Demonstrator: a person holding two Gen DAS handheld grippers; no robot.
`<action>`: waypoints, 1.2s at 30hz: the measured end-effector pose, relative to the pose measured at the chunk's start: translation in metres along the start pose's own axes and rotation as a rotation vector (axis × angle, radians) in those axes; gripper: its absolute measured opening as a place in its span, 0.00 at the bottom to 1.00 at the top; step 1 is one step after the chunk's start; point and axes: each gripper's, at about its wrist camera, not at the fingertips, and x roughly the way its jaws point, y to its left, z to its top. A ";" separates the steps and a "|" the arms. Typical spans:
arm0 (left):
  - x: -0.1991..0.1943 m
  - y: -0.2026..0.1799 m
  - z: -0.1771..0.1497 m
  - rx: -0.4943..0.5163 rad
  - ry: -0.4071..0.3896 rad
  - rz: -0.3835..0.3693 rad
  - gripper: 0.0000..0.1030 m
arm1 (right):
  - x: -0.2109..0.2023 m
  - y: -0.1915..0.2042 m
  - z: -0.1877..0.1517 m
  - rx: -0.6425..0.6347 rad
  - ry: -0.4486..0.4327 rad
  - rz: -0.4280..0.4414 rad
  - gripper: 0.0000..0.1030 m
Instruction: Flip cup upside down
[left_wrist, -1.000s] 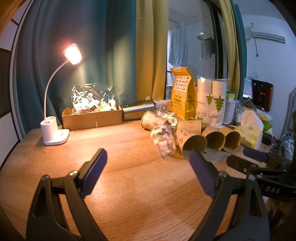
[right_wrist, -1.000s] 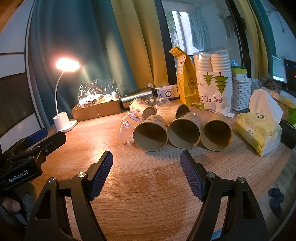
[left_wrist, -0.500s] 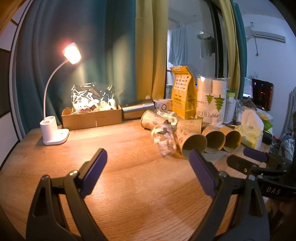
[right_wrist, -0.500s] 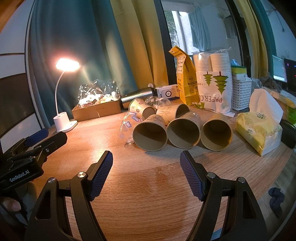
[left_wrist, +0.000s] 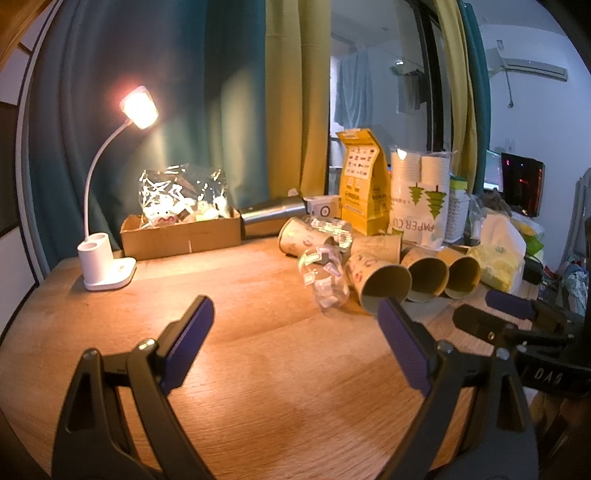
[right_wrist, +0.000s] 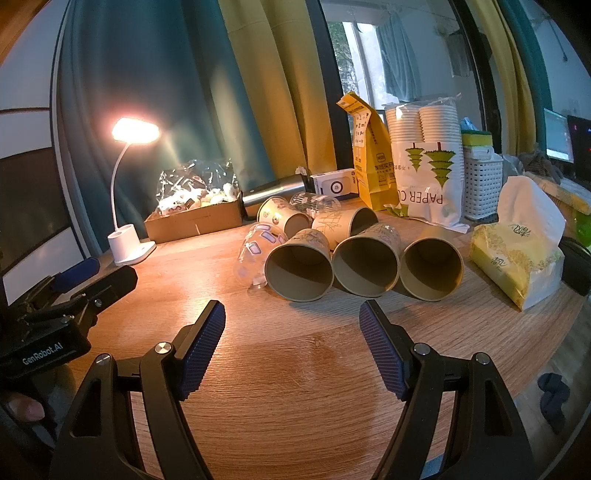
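Note:
Several brown paper cups lie on their sides on the wooden table, mouths toward me: the nearest three (right_wrist: 298, 268) (right_wrist: 365, 266) (right_wrist: 431, 267) form a row, with more behind them (right_wrist: 341, 223). A clear plastic cup (right_wrist: 255, 253) lies left of the row. In the left wrist view the row (left_wrist: 384, 282) and the clear cup (left_wrist: 327, 284) are at centre right. My left gripper (left_wrist: 295, 328) is open and empty, short of the cups. My right gripper (right_wrist: 291, 332) is open and empty, just in front of the row.
A lit white desk lamp (left_wrist: 107, 266) stands at the back left. A cardboard box with a bag (left_wrist: 181, 232), a steel flask (left_wrist: 273, 218), a yellow bag (right_wrist: 369, 158), a pack of paper cups (right_wrist: 424, 162) and a tissue pack (right_wrist: 517, 258) line the back and right.

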 end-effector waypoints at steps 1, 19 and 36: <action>0.002 0.000 0.000 0.003 0.006 -0.001 0.89 | 0.000 0.000 0.000 0.001 0.001 0.002 0.76; 0.104 -0.031 0.098 -0.138 0.391 -0.152 0.89 | 0.033 -0.061 0.003 0.049 0.070 0.066 0.76; 0.292 -0.072 0.157 -0.314 0.667 -0.112 0.89 | 0.037 -0.143 -0.007 0.193 0.084 -0.003 0.76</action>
